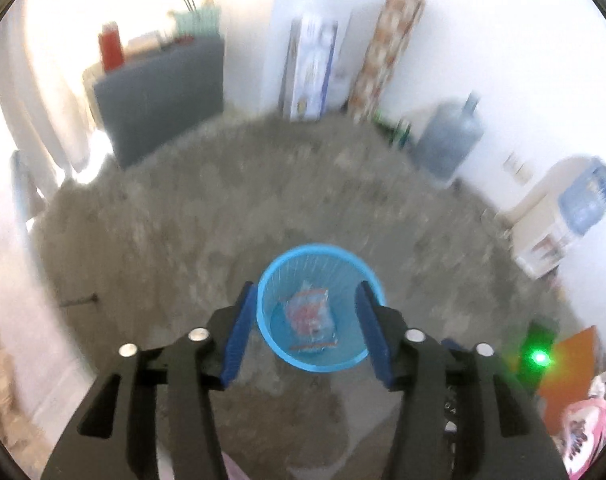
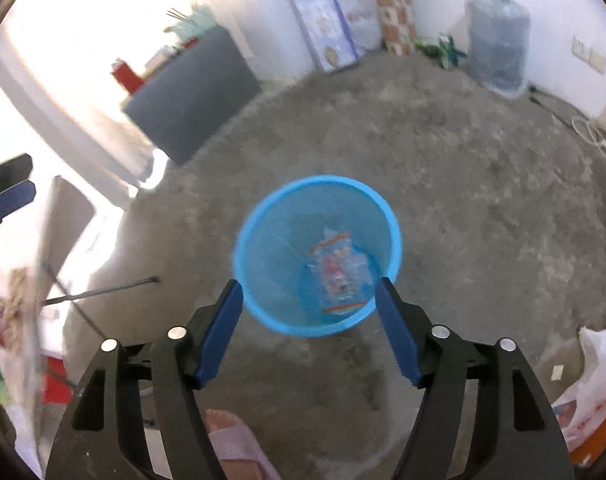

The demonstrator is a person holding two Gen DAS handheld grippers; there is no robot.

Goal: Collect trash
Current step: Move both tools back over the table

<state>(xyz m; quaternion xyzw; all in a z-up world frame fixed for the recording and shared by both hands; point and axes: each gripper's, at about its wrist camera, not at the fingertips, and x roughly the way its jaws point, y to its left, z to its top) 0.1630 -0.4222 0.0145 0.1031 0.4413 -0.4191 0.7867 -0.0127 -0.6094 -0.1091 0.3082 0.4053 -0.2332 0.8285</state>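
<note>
Both hand-held grippers empty above bin, wrapper already inside.

Left hand-held gripper (image 1: 305, 330) has its jaws apart with nothing between the pads; right hand-held gripper (image 2: 309, 330) is likewise spread and empty. Blue bin (image 1: 271, 280) stands upright on the concrete floor (image 1: 163, 220), at 12 o'clock from both grippers. Wrapper (image 2: 339, 272) lies flat on the bin bottom. White bag (image 2: 595, 364) sits on the floor at 4 o'clock of the bin in the right wrist view, possibly more trash. Risks, as a guess: the light bin could tip if a finger clips its rim on the next pass; both views are smeared, so a rushed reach may miss. Foot (image 2: 233, 436) is near the bin, so a kick could knock it.
</note>
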